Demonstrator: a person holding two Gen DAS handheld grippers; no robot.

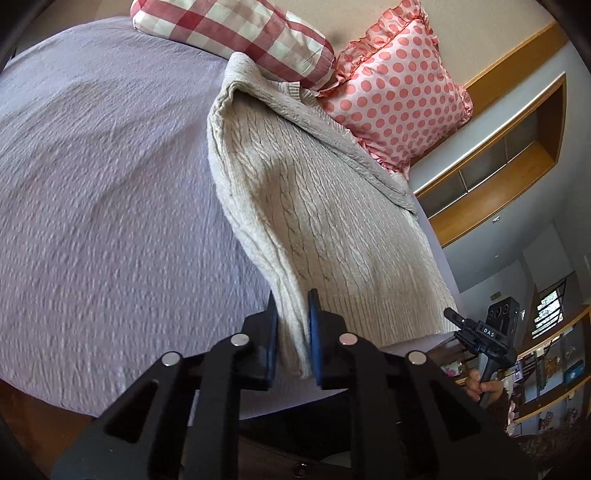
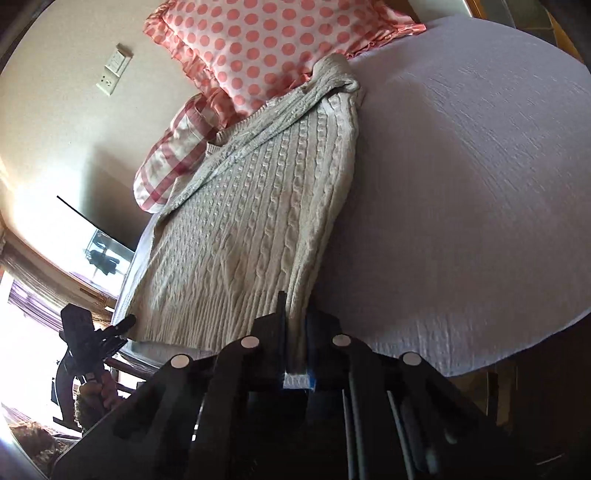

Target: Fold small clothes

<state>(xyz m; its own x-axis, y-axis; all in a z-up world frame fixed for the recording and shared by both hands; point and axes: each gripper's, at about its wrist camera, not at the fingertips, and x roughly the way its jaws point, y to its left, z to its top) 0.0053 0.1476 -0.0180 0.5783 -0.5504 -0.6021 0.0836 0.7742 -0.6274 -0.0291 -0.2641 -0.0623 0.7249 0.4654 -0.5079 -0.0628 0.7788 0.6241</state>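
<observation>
Sweater (image 1: 317,206), beige cable-knit, lying on lavender bedspread (image 1: 103,206) below two pillows. Left gripper (image 1: 292,314): narrowly parted, pinching one hem corner. Right gripper (image 2: 295,317): likewise clamped on opposite hem corner.

Gingham pillow (image 1: 236,33), polka-dot cushion (image 1: 399,92), bedspread (image 1: 92,203)
</observation>
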